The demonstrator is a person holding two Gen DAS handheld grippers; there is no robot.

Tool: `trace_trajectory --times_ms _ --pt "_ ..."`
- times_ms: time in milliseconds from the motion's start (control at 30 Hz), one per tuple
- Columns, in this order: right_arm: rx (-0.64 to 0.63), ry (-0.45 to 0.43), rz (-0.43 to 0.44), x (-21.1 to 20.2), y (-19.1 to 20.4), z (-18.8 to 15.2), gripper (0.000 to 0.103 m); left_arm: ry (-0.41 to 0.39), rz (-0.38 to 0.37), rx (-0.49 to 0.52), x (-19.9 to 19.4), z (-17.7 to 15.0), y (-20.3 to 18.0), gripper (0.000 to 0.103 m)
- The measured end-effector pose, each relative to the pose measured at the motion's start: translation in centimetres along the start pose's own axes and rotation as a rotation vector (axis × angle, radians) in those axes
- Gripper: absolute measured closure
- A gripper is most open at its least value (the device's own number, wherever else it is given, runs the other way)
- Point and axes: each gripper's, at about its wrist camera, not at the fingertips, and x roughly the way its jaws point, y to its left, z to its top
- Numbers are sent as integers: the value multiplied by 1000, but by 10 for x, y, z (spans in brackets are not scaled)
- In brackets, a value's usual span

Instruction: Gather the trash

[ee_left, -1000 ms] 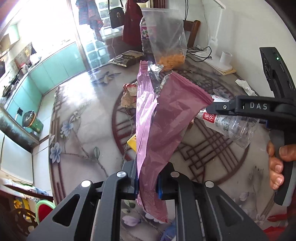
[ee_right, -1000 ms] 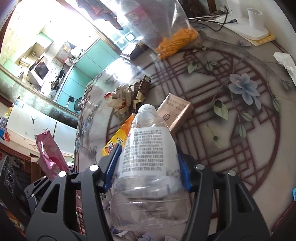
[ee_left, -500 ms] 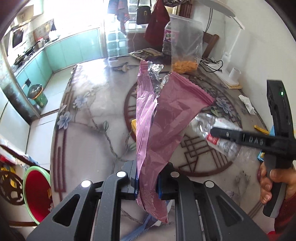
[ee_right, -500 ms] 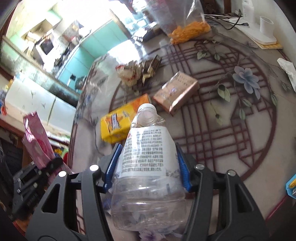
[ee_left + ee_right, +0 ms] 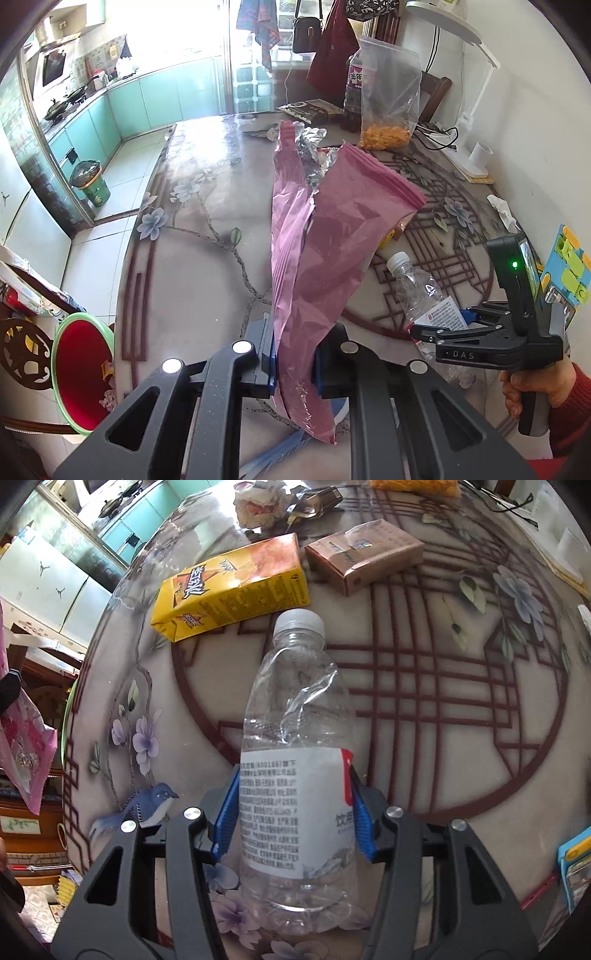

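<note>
A torn pink foil wrapper point(image 5: 325, 251) stands up from my left gripper point(image 5: 293, 354), which is shut on its lower end, above the near edge of the flowered table point(image 5: 199, 266). My right gripper point(image 5: 291, 812) points steeply down at the table, and its blue pads press on the label of a crushed clear plastic bottle point(image 5: 295, 709) as the jaws are closing. In the left wrist view the right gripper point(image 5: 450, 325) with the bottle point(image 5: 413, 284) is low on the right, held by a hand in a red sleeve.
A yellow drink carton point(image 5: 236, 587), a brown cigarette box point(image 5: 365, 557) and crumpled paper point(image 5: 258, 502) lie on the table beyond the bottle. A red bin with a green rim point(image 5: 81, 369) stands on the floor left of the table. A clear bag of orange snacks point(image 5: 388, 107) stands at the back.
The right gripper has dropped with the bottle toward the table and rolled. The left gripper has shifted with the wrapper, and the red bin has come into its view at lower left.
</note>
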Motion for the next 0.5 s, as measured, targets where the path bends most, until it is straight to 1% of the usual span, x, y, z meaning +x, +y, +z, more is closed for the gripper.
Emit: trace_trajectory --times_ms 33,100,133,200,267,500 --pt "12 -2 18 -1 -1 0 53 0 1 1 -1 0 1 92" --pt "61 -12 86 -4 -5 0 53 -2 2 -1 -2 -1 3 92" --pt "99 -21 146 -7 -7 0 53 -3 3 0 -3 -1 4 92" --pt "147 -33 222 -11 -8 1 53 -4 5 -2 -4 -1 8 92" --pt "153 -42 233 -18 -3 3 53 0 3 -8 -4 -1 12 91" --pt "83 -132 211 -51 33 18 53 -13 4 -13 -13 -6 30 91"
